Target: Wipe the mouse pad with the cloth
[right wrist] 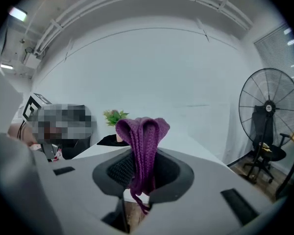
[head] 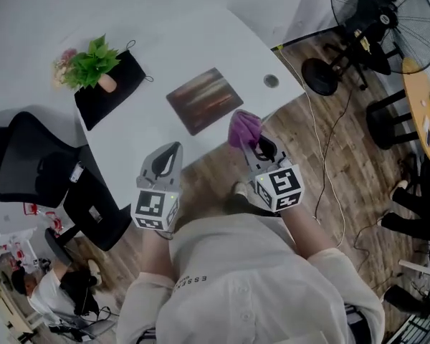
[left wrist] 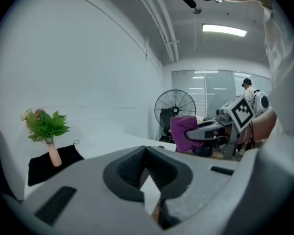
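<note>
Head view: we look down on a white counter with a dark mouse pad lying flat near its front edge. Our right claw holds a bunched purple cloth near the mouse pad's front corner. Our left claw hangs at the counter's edge, apart from the mouse pad.

Left gripper view: its jaws are together, with nothing between them.

Right gripper view: the jaws pinch the folded cloth, which stands up above them. A plant sits behind.

A white table stands on wood-plank floor, with a black standing fan nearby.
</note>
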A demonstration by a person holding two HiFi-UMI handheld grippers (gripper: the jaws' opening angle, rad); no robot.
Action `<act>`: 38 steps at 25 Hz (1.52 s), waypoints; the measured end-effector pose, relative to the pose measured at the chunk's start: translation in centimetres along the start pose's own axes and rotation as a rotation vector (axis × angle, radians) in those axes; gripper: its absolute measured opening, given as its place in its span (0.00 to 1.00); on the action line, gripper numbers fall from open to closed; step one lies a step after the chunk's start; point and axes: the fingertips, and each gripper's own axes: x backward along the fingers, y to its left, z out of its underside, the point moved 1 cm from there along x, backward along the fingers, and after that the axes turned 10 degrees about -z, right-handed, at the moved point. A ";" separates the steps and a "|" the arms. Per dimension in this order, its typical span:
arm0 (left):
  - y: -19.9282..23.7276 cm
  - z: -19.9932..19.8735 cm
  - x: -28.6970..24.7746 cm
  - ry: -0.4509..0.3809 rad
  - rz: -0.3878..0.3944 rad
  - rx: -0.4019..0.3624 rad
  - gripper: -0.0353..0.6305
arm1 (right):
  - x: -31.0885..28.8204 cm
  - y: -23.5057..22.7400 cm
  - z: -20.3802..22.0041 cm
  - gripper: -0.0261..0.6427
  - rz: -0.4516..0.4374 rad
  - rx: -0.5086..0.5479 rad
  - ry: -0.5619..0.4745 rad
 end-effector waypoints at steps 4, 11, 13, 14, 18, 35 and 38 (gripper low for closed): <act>-2.3 -0.7 -4.0 0.009 -0.049 0.009 0.06 | -1.1 -4.1 0.3 0.17 -0.098 0.024 0.050; -2.5 -0.4 -7.1 0.052 -0.127 0.016 0.06 | -5.0 -7.6 1.4 0.17 -0.212 0.008 0.118; -1.2 0.1 -7.3 0.065 -0.160 0.027 0.06 | -6.8 -7.3 1.7 0.17 -0.251 0.007 0.141; -0.5 0.3 -7.5 0.071 -0.174 0.033 0.06 | -7.8 -7.0 1.8 0.17 -0.271 0.004 0.155; 2.7 1.0 -8.4 0.075 -0.214 0.062 0.06 | -12.3 -5.4 2.3 0.17 -0.355 0.009 0.217; 14.6 6.6 -12.1 0.110 -0.231 0.168 0.06 | -29.6 0.9 6.6 0.17 -0.536 0.058 0.503; 16.2 7.4 -12.8 0.117 -0.235 0.172 0.06 | -31.5 1.9 7.6 0.17 -0.558 0.074 0.555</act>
